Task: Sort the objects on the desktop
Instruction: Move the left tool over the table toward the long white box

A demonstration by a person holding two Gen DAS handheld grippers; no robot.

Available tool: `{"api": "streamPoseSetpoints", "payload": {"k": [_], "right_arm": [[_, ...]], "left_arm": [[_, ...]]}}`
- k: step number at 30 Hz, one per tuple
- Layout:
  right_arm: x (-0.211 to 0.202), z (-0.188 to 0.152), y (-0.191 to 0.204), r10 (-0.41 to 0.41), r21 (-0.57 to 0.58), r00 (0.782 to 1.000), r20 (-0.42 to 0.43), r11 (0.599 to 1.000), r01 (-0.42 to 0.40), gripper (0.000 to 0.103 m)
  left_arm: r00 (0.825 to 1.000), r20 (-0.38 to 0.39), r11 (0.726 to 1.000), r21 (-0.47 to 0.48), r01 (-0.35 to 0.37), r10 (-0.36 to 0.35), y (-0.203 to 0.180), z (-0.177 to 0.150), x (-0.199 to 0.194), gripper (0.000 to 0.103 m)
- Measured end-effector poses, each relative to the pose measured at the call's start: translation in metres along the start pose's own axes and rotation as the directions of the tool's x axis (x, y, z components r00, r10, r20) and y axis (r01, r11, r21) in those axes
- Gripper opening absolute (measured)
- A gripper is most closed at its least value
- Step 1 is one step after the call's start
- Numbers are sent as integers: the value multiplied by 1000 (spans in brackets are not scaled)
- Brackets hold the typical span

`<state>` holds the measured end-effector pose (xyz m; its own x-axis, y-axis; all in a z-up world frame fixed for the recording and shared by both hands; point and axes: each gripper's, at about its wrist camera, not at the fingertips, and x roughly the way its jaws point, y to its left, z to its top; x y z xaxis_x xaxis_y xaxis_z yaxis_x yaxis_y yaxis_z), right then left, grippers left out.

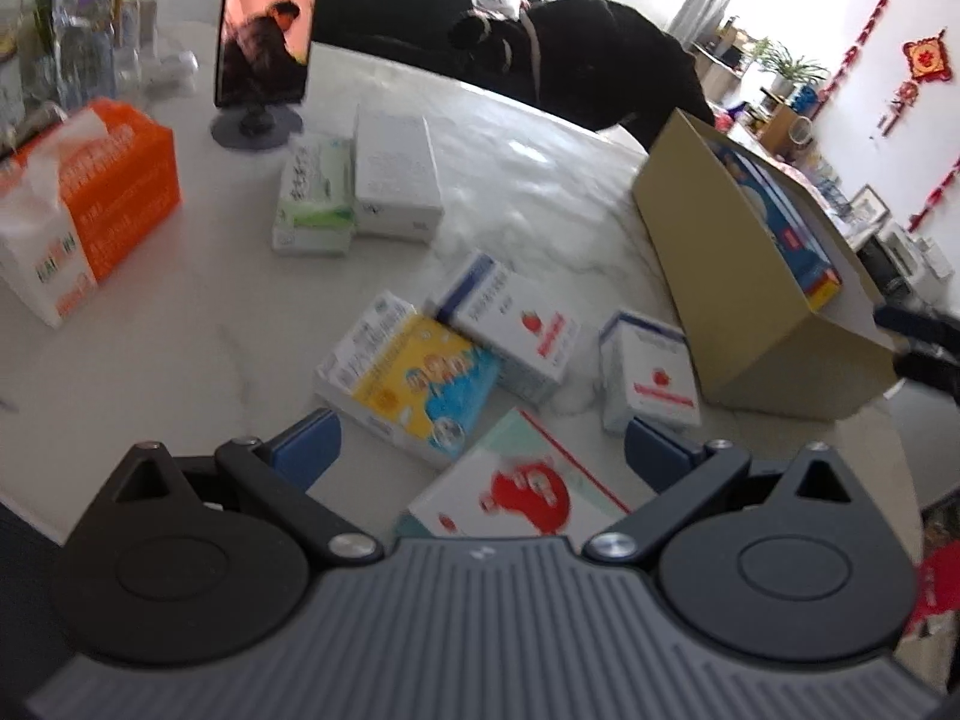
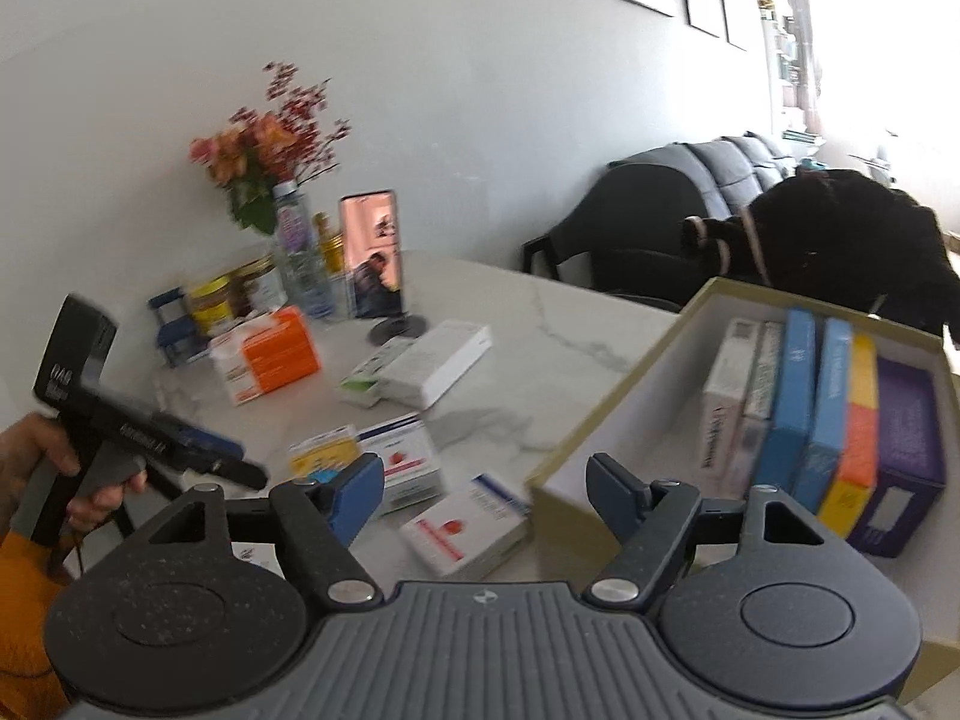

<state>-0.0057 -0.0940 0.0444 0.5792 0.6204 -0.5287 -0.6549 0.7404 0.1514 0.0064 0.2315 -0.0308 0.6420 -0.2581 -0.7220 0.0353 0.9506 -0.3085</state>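
Marble table (image 1: 180, 360) bears cardboard box (image 1: 708, 252); left gripper (image 1: 480, 450) and right gripper (image 2: 486, 492) gape empty.

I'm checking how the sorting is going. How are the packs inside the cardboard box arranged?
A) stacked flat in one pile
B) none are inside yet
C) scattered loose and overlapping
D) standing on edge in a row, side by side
D: in the right wrist view, the packs in the cardboard box stand upright on edge in one row, pressed side by side, from white through blue to orange-yellow and purple.
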Motion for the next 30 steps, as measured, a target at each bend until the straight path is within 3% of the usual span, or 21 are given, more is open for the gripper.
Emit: {"api": "streamPoseSetpoints", "payload": {"k": [5,12,20,30], "right_arm": [[1,-3,10,27,-8,1000,-3,1000,-27,77],[-1,-6,1,3,9,1000,5,1000,-3,79],[1,-6,-19,-13,41,1000,-8,999,13,81],[10,-6,-31,-7,59,1000,-19,998,8,81]], "left_arm": [[996,58,995,64,-76,72,-13,28,14,103],[983,90,977,129,-169,158,-24,60,63,102],[958,105,943,176,-281,266,-21,85,121,100],[943,98,928,175,-330,317,-19,89,144,92]]}}
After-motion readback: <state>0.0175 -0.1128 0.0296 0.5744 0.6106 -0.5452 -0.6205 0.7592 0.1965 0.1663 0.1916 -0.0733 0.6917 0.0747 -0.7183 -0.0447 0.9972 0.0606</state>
